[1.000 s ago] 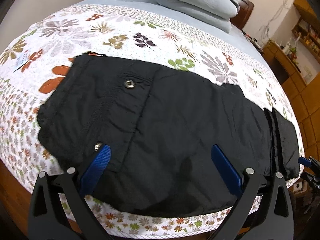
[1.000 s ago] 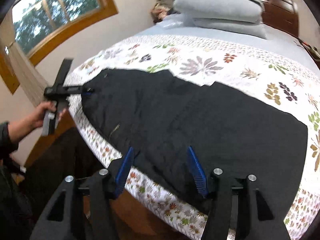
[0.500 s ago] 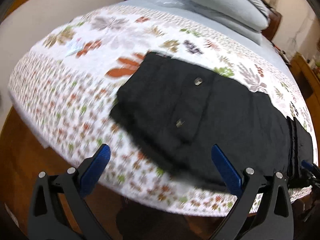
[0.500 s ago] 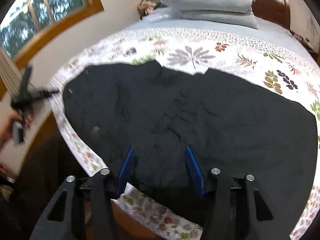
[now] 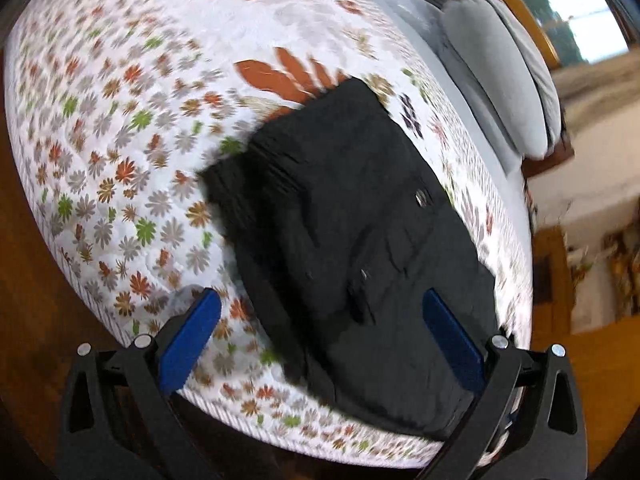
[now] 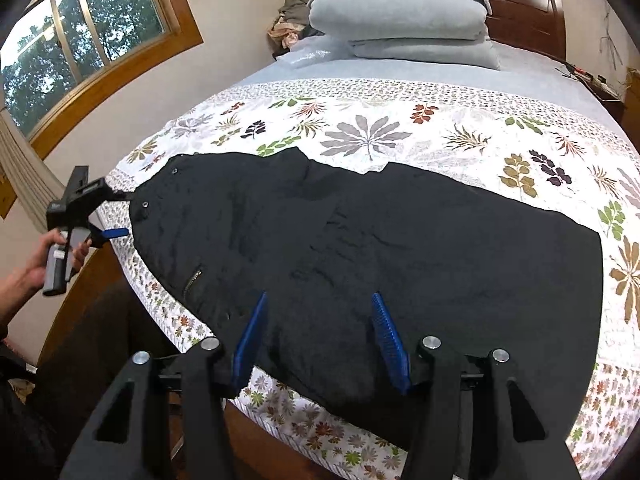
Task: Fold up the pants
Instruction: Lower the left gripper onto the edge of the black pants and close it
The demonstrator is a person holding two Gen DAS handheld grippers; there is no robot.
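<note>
Black pants (image 6: 360, 248) lie flat across the floral bedspread (image 6: 400, 136), waist end with snaps toward the left. In the left wrist view the pants (image 5: 360, 232) run away from me, waist end farthest. My left gripper (image 5: 320, 316) is open and empty, hovering at the near edge of the bed over the pants' side. It also shows in the right wrist view (image 6: 116, 212), held by a hand beside the waist end. My right gripper (image 6: 320, 328) is open and empty, just above the pants' near edge.
Stacked grey pillows (image 6: 400, 16) and a pile of clothes (image 6: 288, 28) sit at the head of the bed, by a dark wooden headboard (image 6: 528, 12). A window (image 6: 80, 28) is on the left wall. The wooden bed frame (image 6: 92, 292) runs below the near edge.
My left gripper swung left around the waist end and now looks along the pants from that end. My right gripper stayed open over the near edge and drew back a little.
</note>
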